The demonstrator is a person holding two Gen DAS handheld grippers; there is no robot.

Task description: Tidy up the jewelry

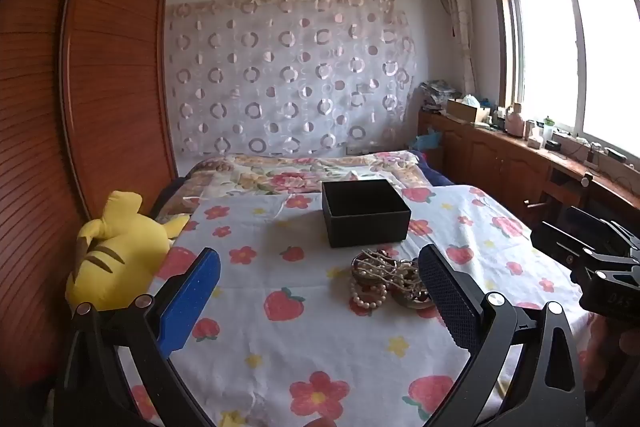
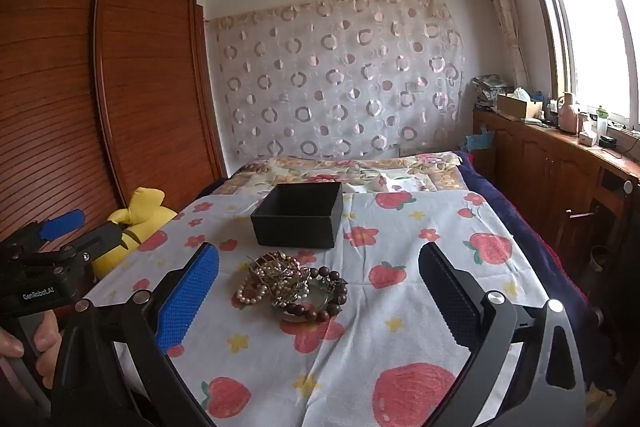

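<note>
A tangled pile of jewelry (image 1: 386,277) lies on the strawberry-print cloth (image 1: 280,339): pearl strands, a dark wooden bead bracelet and metal pieces; it also shows in the right wrist view (image 2: 290,285). Just behind it stands an open, empty black box (image 1: 365,213), which the right wrist view shows too (image 2: 300,215). My left gripper (image 1: 320,281) is open and empty, above the cloth, near side of the pile. My right gripper (image 2: 319,277) is open and empty, with the pile between its fingers, a little ahead.
A yellow plush toy (image 1: 116,251) lies at the cloth's left edge beside a wooden wardrobe (image 1: 80,107). A flowered quilt (image 1: 296,173) lies behind the box. A wooden counter with clutter (image 2: 560,147) runs under the window at right.
</note>
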